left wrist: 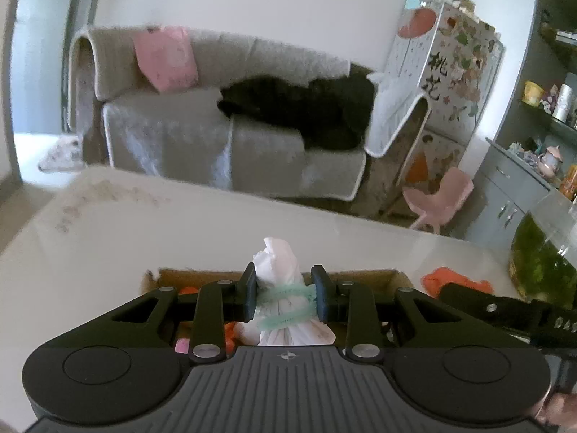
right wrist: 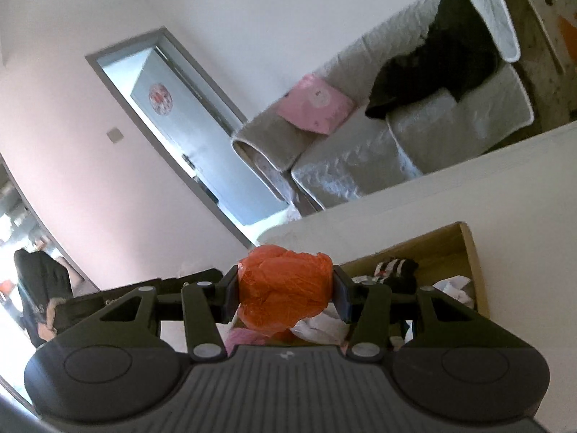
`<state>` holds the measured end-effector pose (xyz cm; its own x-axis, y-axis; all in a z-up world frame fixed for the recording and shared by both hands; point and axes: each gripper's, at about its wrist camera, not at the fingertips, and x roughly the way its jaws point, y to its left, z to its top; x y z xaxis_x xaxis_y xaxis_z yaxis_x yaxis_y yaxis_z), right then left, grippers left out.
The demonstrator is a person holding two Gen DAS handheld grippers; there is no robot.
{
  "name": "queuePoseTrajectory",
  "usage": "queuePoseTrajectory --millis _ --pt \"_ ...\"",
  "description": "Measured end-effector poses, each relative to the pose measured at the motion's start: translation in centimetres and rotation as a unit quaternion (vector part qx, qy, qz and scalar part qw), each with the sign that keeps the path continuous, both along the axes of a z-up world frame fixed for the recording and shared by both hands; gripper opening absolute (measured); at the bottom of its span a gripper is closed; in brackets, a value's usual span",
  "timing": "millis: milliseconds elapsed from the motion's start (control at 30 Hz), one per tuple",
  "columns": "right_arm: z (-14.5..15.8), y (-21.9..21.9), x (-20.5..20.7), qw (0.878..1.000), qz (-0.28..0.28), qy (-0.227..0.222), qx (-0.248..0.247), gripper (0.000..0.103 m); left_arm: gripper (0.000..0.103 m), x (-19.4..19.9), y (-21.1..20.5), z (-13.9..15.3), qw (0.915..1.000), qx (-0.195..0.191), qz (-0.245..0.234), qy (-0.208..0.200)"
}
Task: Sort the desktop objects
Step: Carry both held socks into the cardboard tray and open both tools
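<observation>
Your left claw [left wrist: 285, 297] pinches a white paper bundle [left wrist: 279, 278] tied with green pipe cleaner, held above the cardboard box [left wrist: 360, 275]. Only this view shows the orange cloth [left wrist: 456, 281] lying on the tabletop [left wrist: 180, 231] and the green fish tank [left wrist: 541, 252] at the right. Your right claw [right wrist: 286, 297] pinches one crumpled orange bag [right wrist: 285, 287] over the same box [right wrist: 465, 252]; only here can you see a black-and-white item [right wrist: 396, 270] and white cloth [right wrist: 456, 287] inside it. Behind stand one grey sofa [left wrist: 216, 126], one pink cushion [left wrist: 166, 57] and one door [right wrist: 187, 126].
</observation>
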<state>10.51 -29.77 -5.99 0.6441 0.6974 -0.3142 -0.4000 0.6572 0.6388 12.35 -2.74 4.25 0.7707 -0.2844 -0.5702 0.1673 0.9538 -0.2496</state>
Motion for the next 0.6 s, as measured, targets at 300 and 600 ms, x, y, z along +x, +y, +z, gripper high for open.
queuePoseTrajectory --millis 300,600 --pt "-0.7 1.8 0.8 1.0 0.006 0.008 -0.022 0.047 0.037 1.9 -0.5 -3.7 0.9985 0.028 0.004 0.046" --pt "-2.1 3.6 0.6 0.995 -0.001 0.028 -0.098 0.048 0.037 2.1 -2.2 -5.1 0.9946 0.09 0.011 0.049"
